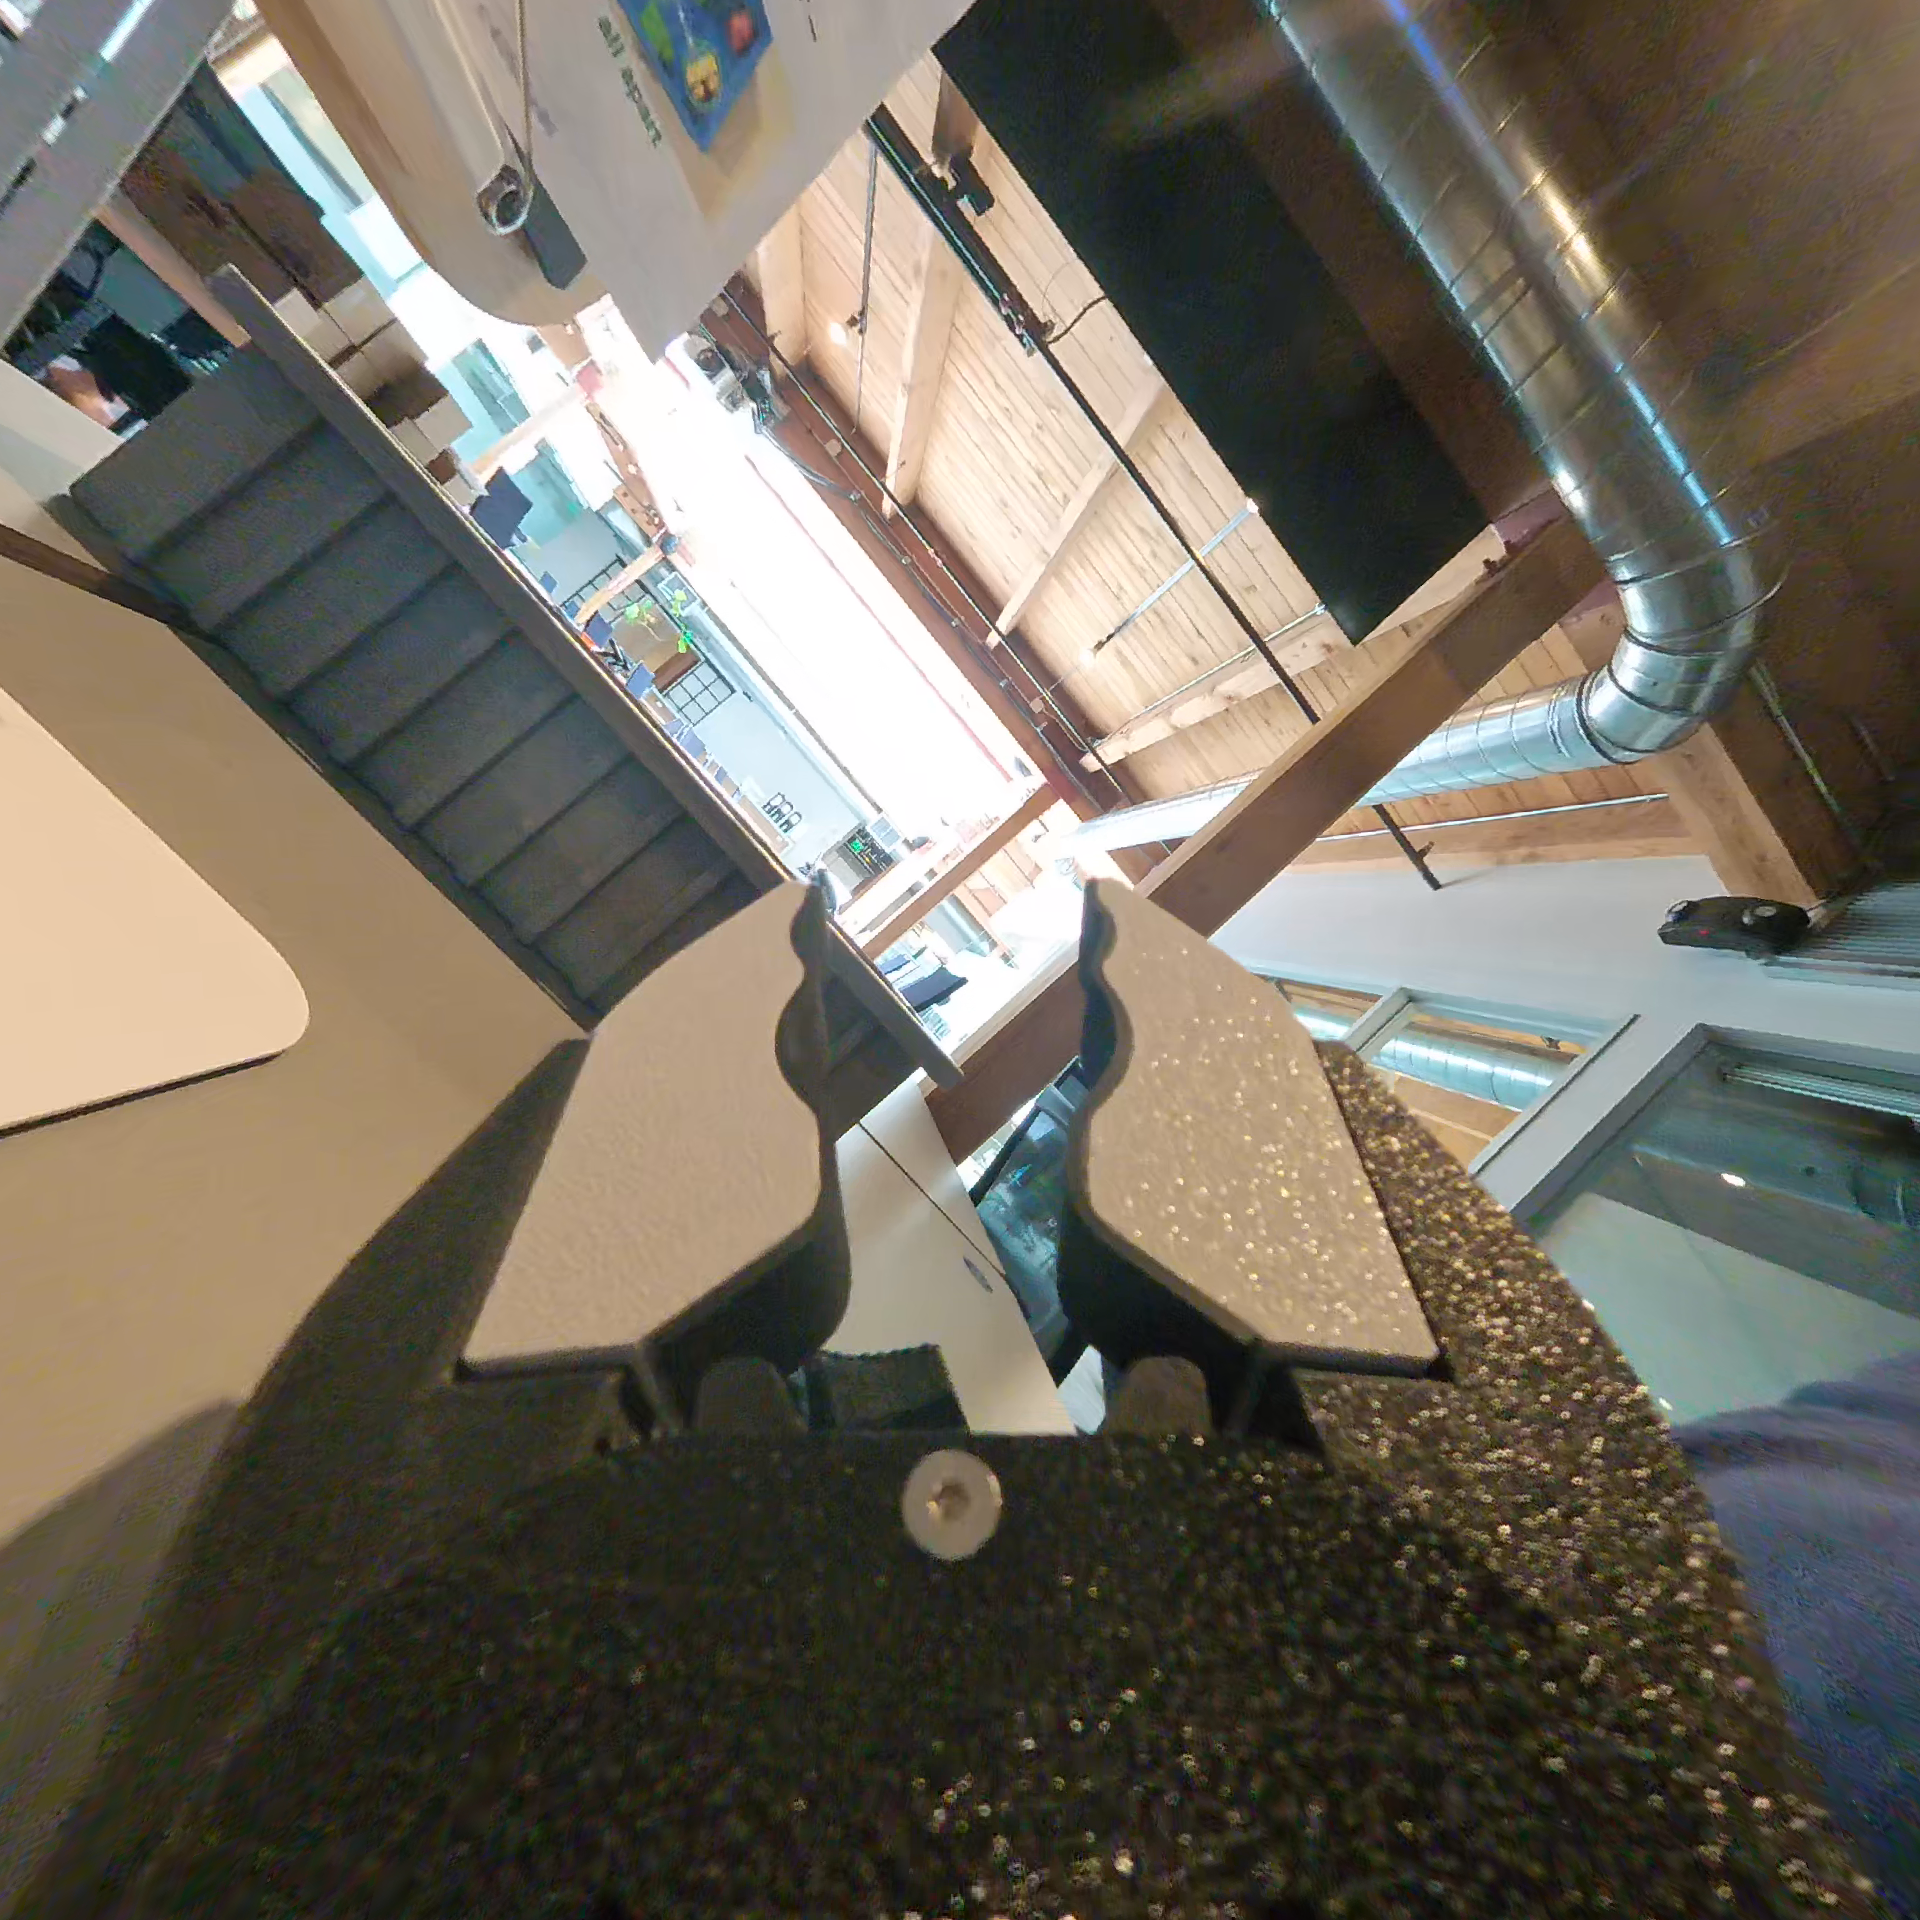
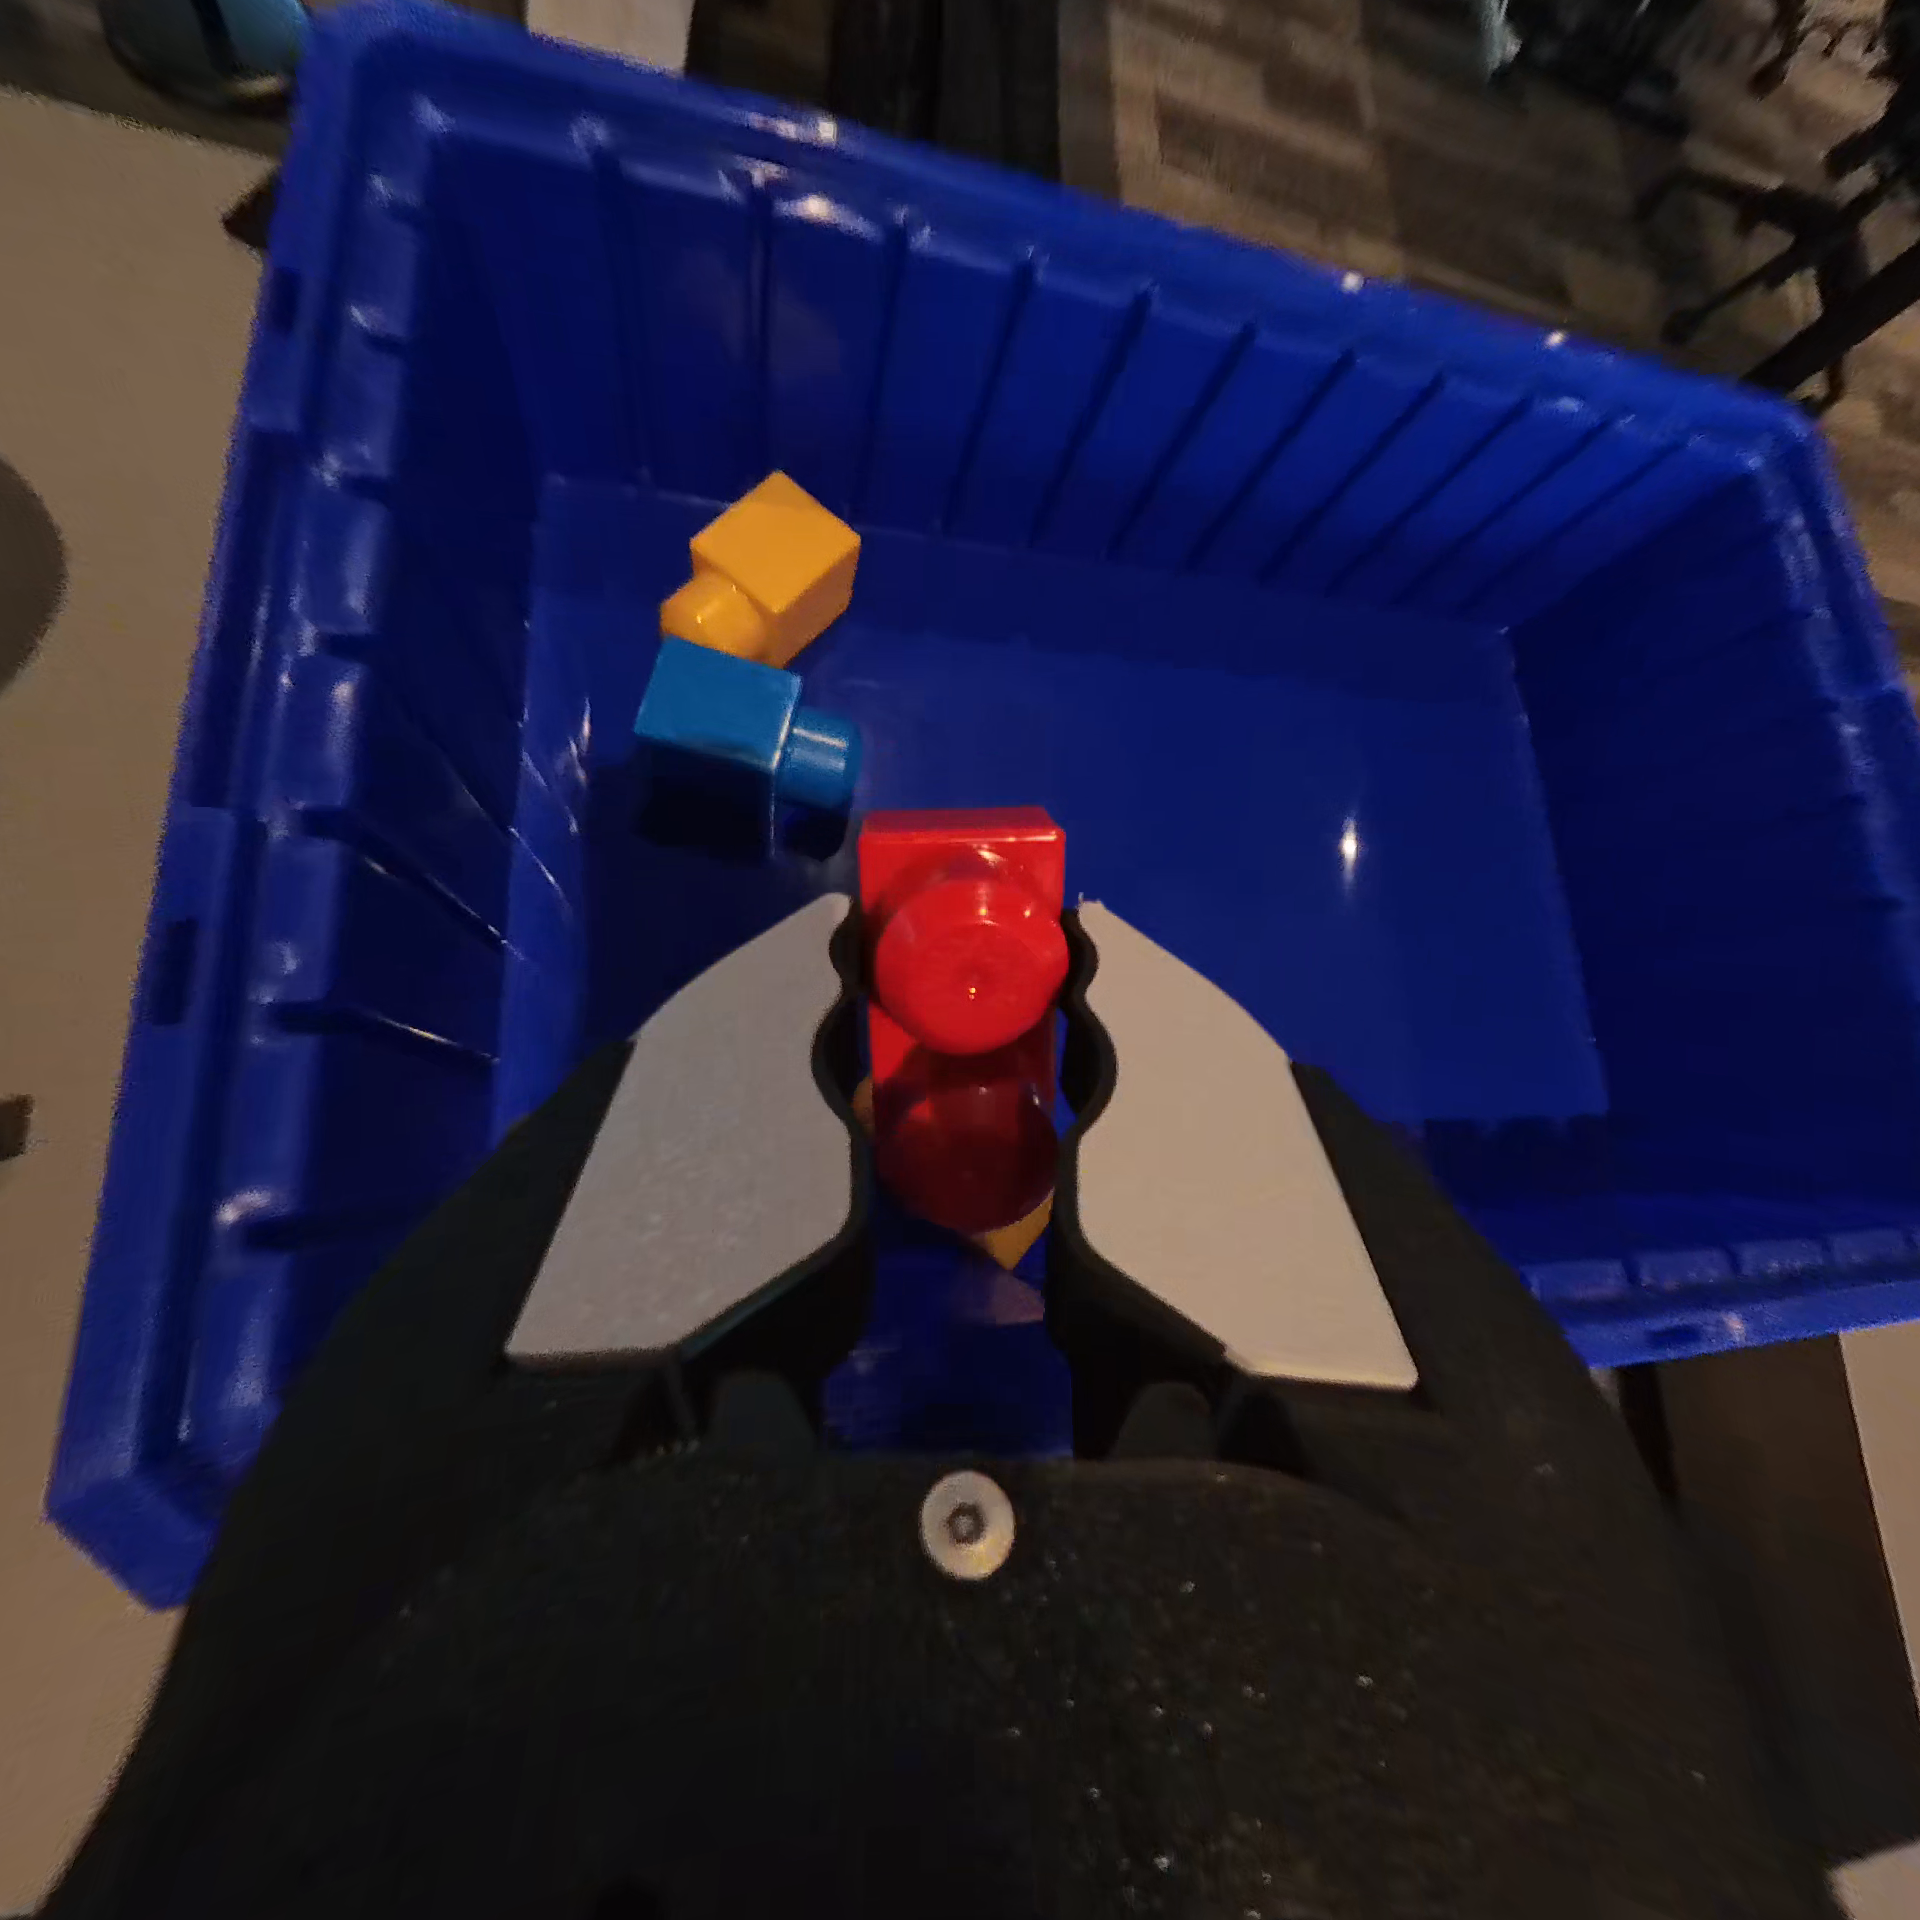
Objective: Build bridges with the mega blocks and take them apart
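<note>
Right gripper (image 2: 961, 914) clamped on a red two-stud mega block (image 2: 961, 935), one finger (image 2: 707, 1132) pressed to each long side, studs facing the camera. Held over the inside of a blue plastic bin (image 2: 1143, 343) with ribbed walls. Glimpsed under the red block, a corner of a yellow piece (image 2: 1013, 1238), mostly hidden. Lying on the bin floor farther in, toward the left wall: a blue single-stud block (image 2: 727, 717) on its side, stud pointing right, and just beyond it, touching or nearly so, a yellow single-stud block (image 2: 774, 566), also tipped over. Bin standing on a pale table (image 2: 94, 343).

Left gripper (image 1: 940, 925) spread apart, pinching nothing, tilted up toward a wooden ceiling (image 1: 997, 457) and a silver duct (image 1: 1558, 395). Grey staircase (image 1: 416, 665) off to the left; a blue sleeve (image 1: 1808, 1558) at the right edge.
</note>
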A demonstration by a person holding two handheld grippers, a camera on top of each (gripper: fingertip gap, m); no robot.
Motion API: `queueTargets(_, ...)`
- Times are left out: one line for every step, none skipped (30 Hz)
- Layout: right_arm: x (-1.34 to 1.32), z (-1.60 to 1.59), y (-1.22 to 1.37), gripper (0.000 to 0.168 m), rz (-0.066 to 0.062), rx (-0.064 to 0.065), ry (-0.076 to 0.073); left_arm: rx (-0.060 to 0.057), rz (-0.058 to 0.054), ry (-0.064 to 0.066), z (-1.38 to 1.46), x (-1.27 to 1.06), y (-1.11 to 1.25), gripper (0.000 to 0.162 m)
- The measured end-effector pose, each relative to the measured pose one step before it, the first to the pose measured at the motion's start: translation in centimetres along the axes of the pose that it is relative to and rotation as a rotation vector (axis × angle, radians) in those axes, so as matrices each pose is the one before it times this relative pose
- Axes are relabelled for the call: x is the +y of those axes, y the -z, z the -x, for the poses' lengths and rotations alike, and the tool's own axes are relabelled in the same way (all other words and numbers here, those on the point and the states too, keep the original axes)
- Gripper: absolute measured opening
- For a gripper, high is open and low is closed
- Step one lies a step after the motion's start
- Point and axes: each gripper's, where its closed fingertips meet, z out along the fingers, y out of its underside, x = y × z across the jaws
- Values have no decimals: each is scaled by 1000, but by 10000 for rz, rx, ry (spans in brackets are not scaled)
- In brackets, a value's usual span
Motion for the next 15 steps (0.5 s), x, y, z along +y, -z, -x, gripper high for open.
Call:
queueTargets(288,157,-403,36,111,-63,-20,6,23,14,10,25,-26,45)
queueTargets(226,108,-326,36,66,-43,-18,4,15,26,28,8,-19,45)
queueTargets(111,-28,-147,36,21,27,-2,15,19,28,27,5,-33,45)
queueTargets(-77,-104,50,36,-64,57,-5,23,22,23,30,1,-37,45)
queueTargets(-91,24,38,35,-81,-40,-44,15,19,14,25,8,-38,45)
queueTargets(87,43,-1,36,23,-66,-60,9,15,-5,12,18,-46,45)
queueTargets(112,55,4,36,42,-55,-22,9,25,-26,-21,26,-43,45)
queueTargets(69,28,11,36,21,-17,-18,10,34,-30,-20,46,-47,45)
queueTargets(35,-15,28,36,-10,29,-25,11,32,-25,-12,41,-42,45)
queueTargets(-8,-17,36,36,-31,43,-13,14,24,-28,-35,33,-36,45)
queueTargets(12,12,40,36,-22,29,-13,12,16,-22,-32,31,-16,45)
queueTargets(15,11,36,36,-22,16,-19,10,10,-10,-20,12,-12,45)
queueTargets(3,35,51,36,-40,5,-27,13,-4,-8,-33,-3,8,45)
queueTargets(-9,21,53,36,-56,-1,-42,12,-12,-9,-18,-17,9,44)
queueTargets(-11,-2,65,36,-66,7,-61,8,-4,-2,-18,2,4,44)
